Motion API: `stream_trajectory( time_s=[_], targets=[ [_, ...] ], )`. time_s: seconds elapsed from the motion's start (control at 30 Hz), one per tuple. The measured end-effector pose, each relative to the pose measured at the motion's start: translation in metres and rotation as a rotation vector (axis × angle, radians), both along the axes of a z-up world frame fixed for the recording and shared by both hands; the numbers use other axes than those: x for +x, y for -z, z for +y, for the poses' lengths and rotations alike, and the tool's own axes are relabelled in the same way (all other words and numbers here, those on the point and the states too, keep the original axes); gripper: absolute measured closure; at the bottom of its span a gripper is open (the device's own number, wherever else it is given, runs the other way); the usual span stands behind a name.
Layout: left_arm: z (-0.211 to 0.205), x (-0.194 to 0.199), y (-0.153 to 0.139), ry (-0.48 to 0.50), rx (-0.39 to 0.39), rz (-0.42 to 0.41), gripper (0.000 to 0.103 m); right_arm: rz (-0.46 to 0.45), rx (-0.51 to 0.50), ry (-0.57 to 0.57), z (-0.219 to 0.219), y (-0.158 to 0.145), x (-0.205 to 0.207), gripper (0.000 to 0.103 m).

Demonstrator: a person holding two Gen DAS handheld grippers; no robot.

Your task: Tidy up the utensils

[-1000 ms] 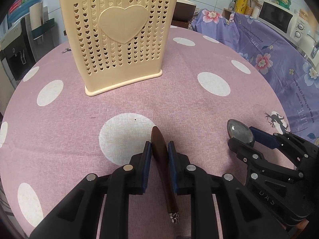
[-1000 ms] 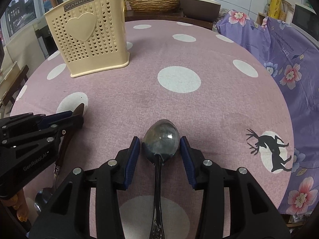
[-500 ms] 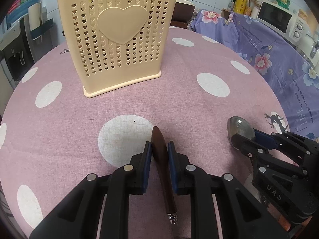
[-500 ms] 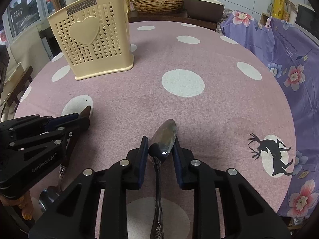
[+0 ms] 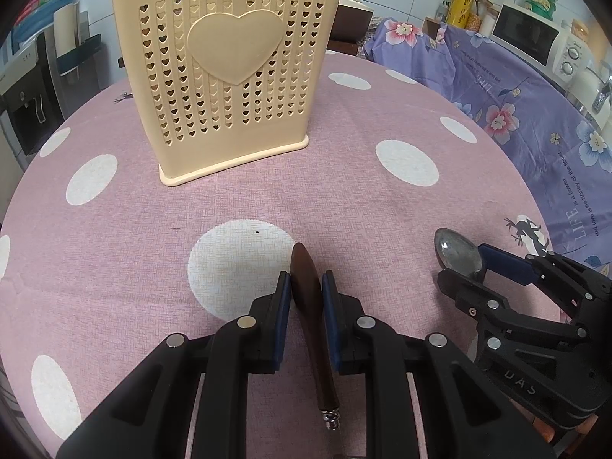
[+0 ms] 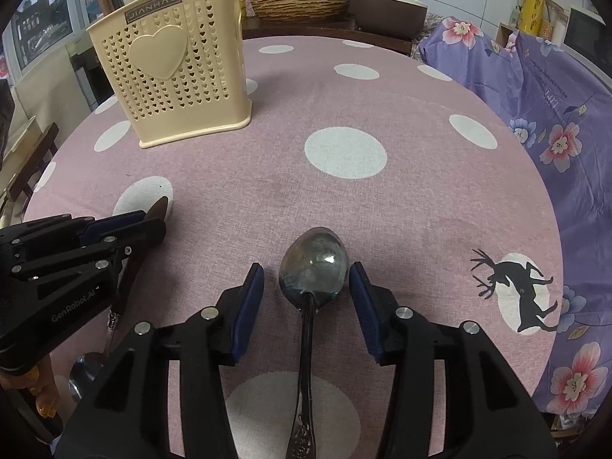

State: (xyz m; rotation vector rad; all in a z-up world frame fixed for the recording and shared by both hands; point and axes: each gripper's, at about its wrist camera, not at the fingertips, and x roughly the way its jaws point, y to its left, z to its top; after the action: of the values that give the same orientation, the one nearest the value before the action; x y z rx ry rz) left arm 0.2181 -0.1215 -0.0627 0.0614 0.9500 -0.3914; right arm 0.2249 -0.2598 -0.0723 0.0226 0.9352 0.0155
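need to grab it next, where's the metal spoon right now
In the right wrist view the metal spoon lies flat on the pink dotted tablecloth, its bowl between the open fingers of the right hand-held gripper, with the cream utensil holder far off to its left.

Metal spoon [image 6: 313, 267] flat; brown-handled utensil [image 5: 308, 298] clamped.

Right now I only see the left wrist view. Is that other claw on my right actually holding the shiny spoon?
Observer: No. The right gripper is open; the spoon lies flat between its fingers.
Operator: Where does its handle go?
Observer: Straight back under the gripper, across a white dot.
Operator: Anything behind the cream holder?
Observer: Yes, a woven basket sits behind the holder.
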Motion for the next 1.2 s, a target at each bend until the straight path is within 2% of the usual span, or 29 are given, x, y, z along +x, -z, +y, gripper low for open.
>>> stream_trajectory(
  time_s=[0.23,0.6,0.9,1.0,1.1,1.2],
  targets=[
    [0.001,0.000,-0.001,0.002,-0.002,0.002,0.085,0.016,-0.072,0.000,0.005,-0.001,0.005,0.055],
    [0.000,0.000,-0.001,0.005,-0.004,0.004,0.085,0.051,-0.050,-0.005,0.006,0.002,0.012,0.057],
    [0.002,0.002,-0.001,0.008,-0.009,0.008,0.085,0.053,-0.026,-0.036,0.007,0.001,0.012,0.071],
    [0.002,0.002,0.000,0.008,-0.009,0.007,0.085,0.042,-0.021,-0.042,0.009,0.001,0.010,0.082],
    [0.002,0.002,0.000,0.007,-0.009,0.008,0.085,0.021,-0.094,-0.026,0.017,0.000,0.007,0.090],
    [0.003,0.002,0.000,0.008,-0.013,0.009,0.085,0.007,-0.153,-0.037,0.027,0.002,0.003,0.090]
  ],
)
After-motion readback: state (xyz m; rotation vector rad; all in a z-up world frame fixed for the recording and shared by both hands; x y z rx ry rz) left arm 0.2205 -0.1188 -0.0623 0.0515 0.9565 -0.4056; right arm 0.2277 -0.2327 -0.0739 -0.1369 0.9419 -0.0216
